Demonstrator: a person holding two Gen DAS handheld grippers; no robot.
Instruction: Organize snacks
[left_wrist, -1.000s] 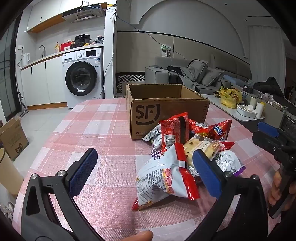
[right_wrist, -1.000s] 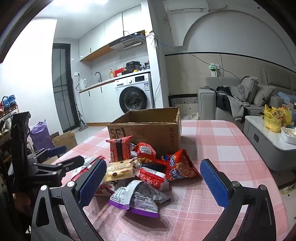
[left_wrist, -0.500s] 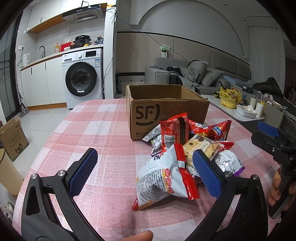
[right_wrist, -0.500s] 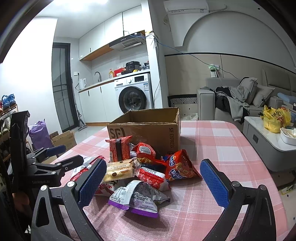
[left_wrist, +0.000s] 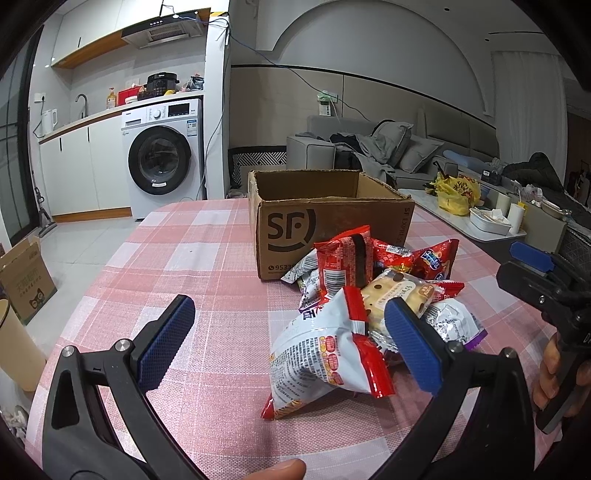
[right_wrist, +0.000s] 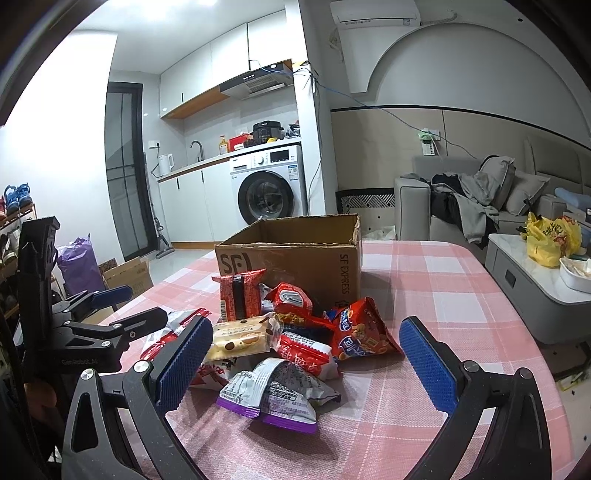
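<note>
A heap of snack packets lies on the pink checked tablecloth (left_wrist: 207, 266) in front of an open cardboard box (left_wrist: 325, 221) marked SF. Nearest my left gripper (left_wrist: 288, 343) is a white and red packet (left_wrist: 321, 354); behind it lie a beige cake packet (left_wrist: 399, 295) and an upright red packet (left_wrist: 345, 260). The left gripper is open and holds nothing. In the right wrist view my right gripper (right_wrist: 306, 363) is open too, just short of a silver and purple packet (right_wrist: 277, 395), a red peanut bag (right_wrist: 364, 332) and the box (right_wrist: 295, 254).
The right gripper (left_wrist: 543, 280) shows at the right edge of the left wrist view, held by a hand (left_wrist: 554, 369). Beyond the table stand a washing machine (left_wrist: 162, 158), a grey sofa (left_wrist: 376, 147) and a white coffee table (right_wrist: 535, 280) with a yellow bag.
</note>
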